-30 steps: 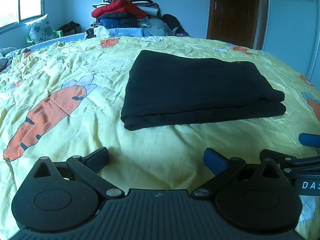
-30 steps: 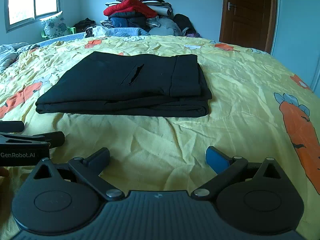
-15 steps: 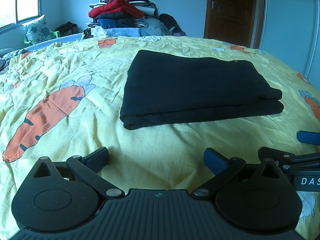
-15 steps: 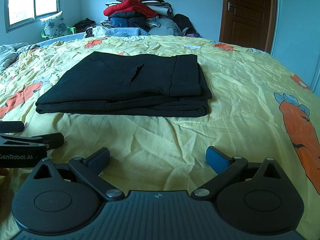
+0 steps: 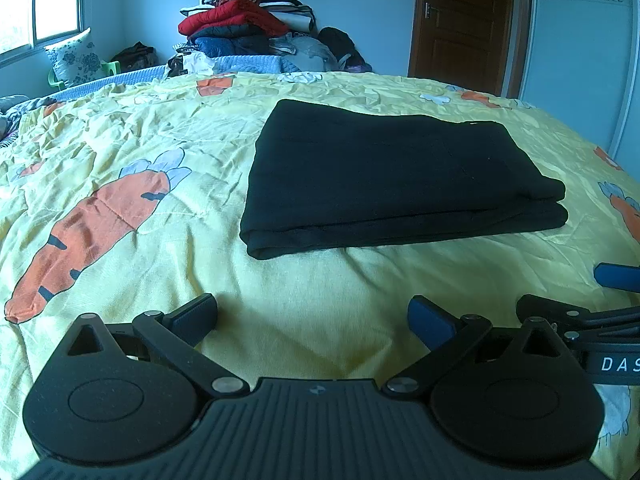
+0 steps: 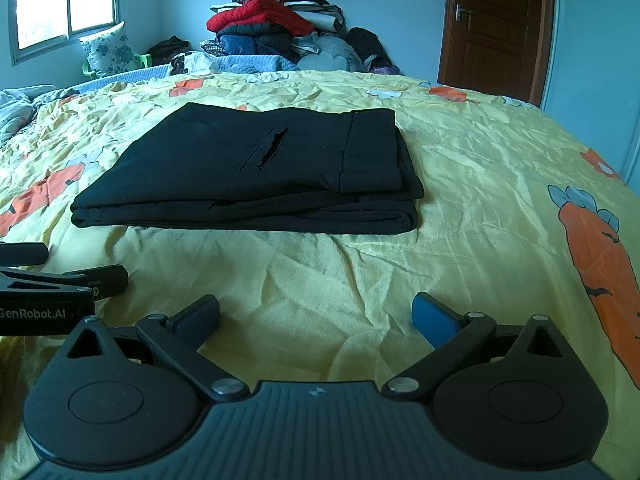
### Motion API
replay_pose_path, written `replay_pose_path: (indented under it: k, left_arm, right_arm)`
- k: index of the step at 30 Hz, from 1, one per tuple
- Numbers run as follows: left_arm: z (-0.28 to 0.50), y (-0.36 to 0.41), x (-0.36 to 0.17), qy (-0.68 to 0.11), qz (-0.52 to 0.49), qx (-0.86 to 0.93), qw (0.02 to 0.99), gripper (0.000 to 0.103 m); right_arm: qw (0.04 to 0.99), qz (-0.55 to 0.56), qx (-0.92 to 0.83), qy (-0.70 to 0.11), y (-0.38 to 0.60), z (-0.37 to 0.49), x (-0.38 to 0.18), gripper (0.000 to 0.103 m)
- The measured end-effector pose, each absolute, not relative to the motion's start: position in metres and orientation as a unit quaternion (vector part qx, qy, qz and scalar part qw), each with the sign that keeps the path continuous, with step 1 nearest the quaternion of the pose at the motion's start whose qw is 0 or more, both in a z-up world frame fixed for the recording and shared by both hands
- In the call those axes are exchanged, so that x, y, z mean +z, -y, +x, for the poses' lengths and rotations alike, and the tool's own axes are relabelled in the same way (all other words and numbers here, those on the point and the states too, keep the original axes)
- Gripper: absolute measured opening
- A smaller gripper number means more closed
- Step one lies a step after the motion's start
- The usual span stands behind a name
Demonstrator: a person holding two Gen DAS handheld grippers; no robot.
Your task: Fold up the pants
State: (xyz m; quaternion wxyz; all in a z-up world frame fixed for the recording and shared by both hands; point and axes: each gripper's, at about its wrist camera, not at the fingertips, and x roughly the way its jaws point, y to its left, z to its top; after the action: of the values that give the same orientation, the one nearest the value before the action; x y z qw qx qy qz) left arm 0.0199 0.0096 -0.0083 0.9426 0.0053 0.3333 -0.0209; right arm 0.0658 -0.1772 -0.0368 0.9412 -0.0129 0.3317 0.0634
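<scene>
From the left wrist view, the left tool sits low over the bed's yellow carrot-print sheet, its two fingers spread wide apart with nothing between them. The black pants lie folded into a flat rectangular stack on the sheet, ahead of the tool and a little to its right, well clear of both fingertips. The stack's folded edges face the camera. At the right edge of this view, part of the right tool shows beside the left one, also short of the pants, its blue pad just visible. Beyond the bed, a pile of clothes rises against the wall, and a brown door stands at the far right.

From the right wrist view, the right tool likewise rests low over the sheet, fingers held wide apart and empty. The folded pants lie ahead and slightly to its left, apart from the fingertips, with a pocket slit showing on the top layer and the waistband end to the right. The left tool enters at the left edge, near the stack's near left corner without touching it.
</scene>
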Motion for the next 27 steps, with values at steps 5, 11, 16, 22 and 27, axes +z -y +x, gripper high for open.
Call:
replay_pose_path:
  k: [5, 11, 16, 22, 27]
  left_arm:
    - [0.0200, -0.0098, -0.0083, -0.333, 0.005, -0.021, 0.943, 0.103]
    - [0.0201, -0.0099, -0.0083, -0.333, 0.005, -0.021, 0.943, 0.103]
    - [0.0199, -0.0096, -0.0083, -0.333, 0.005, -0.021, 0.943, 0.103]
    - [0.0200, -0.0096, -0.0082, -0.333, 0.005, -0.021, 0.943, 0.103]
    - [0.0203, -0.0099, -0.0082, -0.333, 0.005, -0.021, 0.943, 0.103]
  right_arm:
    - [0.941, -0.012, 0.062, -0.331, 0.1775, 0.0663, -0.0371, 0.103]
    - [0.943, 0.001, 0.045, -0.330, 0.1834, 0.0671, -0.0369, 0.103]
    - [0.942, -0.006, 0.045, -0.332, 0.1812, 0.0676, -0.0371, 0.103]
    - [0.942, -0.008, 0.044, -0.332, 0.1824, 0.0679, -0.0368, 0.103]
    - [0.942, -0.008, 0.044, -0.332, 0.1819, 0.0677, -0.0369, 0.103]
